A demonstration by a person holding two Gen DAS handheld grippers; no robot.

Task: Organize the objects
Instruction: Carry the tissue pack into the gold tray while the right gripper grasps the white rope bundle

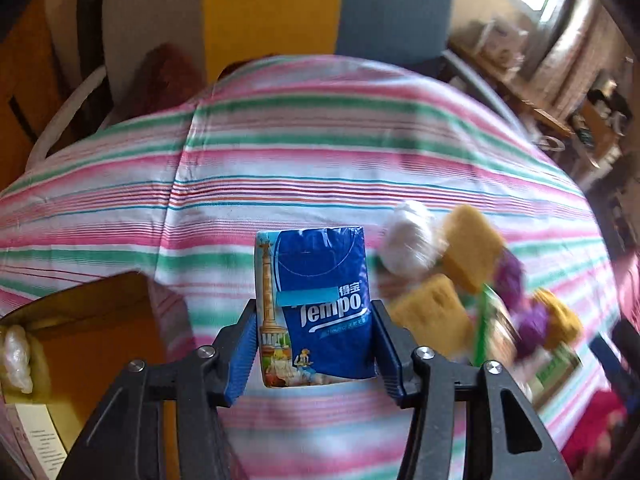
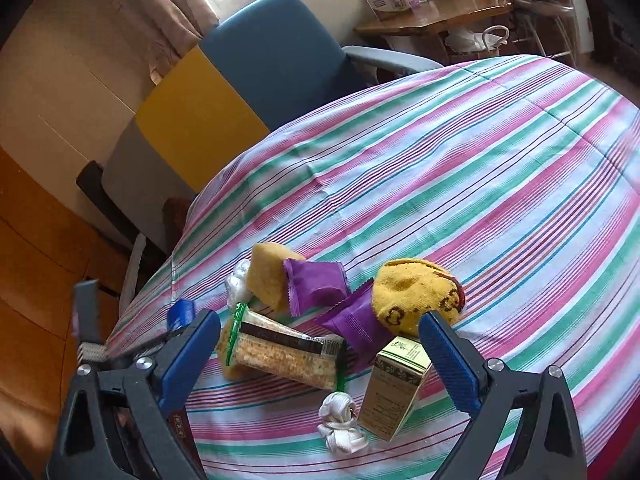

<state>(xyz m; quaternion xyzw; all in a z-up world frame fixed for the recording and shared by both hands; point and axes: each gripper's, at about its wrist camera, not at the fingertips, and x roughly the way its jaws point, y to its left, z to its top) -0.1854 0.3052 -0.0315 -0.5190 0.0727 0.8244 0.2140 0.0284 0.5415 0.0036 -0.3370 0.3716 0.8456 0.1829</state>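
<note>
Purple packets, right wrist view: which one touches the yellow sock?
The lower purple packet, lying against the yellow sock. The upper purple packet leans on the yellow sponge instead, apart from the sock.

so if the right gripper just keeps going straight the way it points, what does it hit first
Most likely the long cracker packet or the small green box, both lying between the open fingers of the right gripper. Depth is hard to judge here. The purple packets and yellow sock lie beyond.
</note>
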